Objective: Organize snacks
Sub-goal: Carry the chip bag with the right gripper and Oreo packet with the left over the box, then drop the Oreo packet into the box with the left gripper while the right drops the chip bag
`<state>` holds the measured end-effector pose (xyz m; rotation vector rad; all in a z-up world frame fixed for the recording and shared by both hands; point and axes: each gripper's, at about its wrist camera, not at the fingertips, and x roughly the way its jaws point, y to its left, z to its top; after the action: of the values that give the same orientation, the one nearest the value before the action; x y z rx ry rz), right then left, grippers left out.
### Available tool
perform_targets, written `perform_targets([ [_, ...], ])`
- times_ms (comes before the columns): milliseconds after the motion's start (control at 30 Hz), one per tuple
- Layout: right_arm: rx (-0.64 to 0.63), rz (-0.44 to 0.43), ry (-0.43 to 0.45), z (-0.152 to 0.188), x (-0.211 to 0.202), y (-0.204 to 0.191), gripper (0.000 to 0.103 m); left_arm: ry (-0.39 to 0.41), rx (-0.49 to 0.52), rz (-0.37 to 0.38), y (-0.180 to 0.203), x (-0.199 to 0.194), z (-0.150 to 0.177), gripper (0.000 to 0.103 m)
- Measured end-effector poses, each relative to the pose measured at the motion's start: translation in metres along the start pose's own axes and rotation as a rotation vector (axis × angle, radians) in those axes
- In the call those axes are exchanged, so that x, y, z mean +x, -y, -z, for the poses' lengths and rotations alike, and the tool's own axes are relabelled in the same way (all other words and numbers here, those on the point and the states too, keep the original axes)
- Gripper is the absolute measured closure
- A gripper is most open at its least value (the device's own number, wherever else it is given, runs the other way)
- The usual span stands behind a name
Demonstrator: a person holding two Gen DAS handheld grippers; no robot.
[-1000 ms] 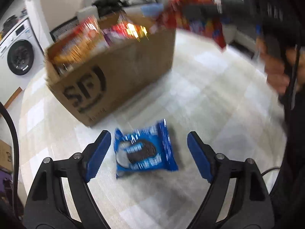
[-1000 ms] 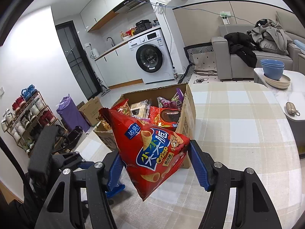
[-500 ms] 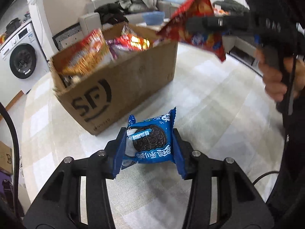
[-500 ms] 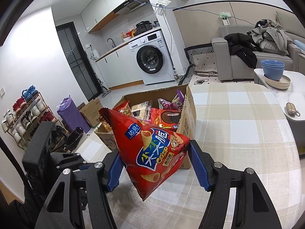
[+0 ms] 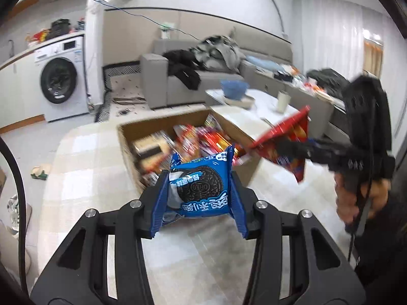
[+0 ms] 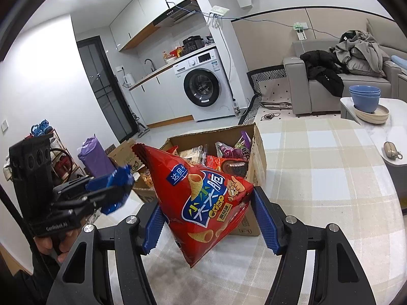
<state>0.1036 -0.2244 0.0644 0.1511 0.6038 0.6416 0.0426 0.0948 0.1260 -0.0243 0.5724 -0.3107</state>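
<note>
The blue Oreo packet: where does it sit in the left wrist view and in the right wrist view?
Left wrist view: blue Oreo packet at lower centre, clamped in the left gripper.
Right wrist view: a blue sliver at the left edge, in that gripper seen side-on.
Shared landmark: the cardboard box of snacks beyond it; also the washing machine.
</note>
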Motion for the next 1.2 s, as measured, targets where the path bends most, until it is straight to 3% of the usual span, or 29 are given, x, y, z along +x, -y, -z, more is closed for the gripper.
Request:
perform_targets([
  [233,0.015,0.021,0.021,-0.013,0.025,-0.002,0.037,0.026,-0.027,-0.106,-0.025,0.015,-0.037,0.061],
  [467,-0.029,0.104,0.058,-0.034,0.057,-0.012,0.037,0.02,-0.033,-0.177,-0.036,0.068,-0.061,0.061],
  [700,-0.119,0.168,0.001,-0.039,0.103,-0.03,0.036,-0.018,-0.017,-0.209,-0.039,0.128,-0.065,0.058],
  [767,-0.132,0.174,0.009,-0.039,0.106,-0.032,0.034,-0.035,-0.017,-0.221,-0.043,0.138,-0.065,0.053],
  [867,-0.152,0.175,0.006,-0.034,0.103,-0.032,0.02,-0.042,-0.055,-0.184,-0.053,0.143,-0.062,0.04],
  [933,-0.15,0.176,0.018,-0.031,0.097,-0.03,0.017,-0.035,-0.057,-0.188,-0.055,0.145,-0.06,0.022],
  [1033,-0.135,0.183,0.026,-0.027,0.086,-0.022,0.016,-0.033,-0.045,-0.186,-0.053,0.146,-0.055,0.022],
  [1100,-0.116,0.175,0.036,-0.024,0.077,-0.017,0.009,-0.028,-0.037,-0.18,-0.048,0.14,-0.05,0.021],
  [1200,-0.091,0.159,0.038,-0.019,0.067,-0.011,0.002,-0.013,-0.009,-0.185,-0.038,0.126,-0.041,0.014],
])
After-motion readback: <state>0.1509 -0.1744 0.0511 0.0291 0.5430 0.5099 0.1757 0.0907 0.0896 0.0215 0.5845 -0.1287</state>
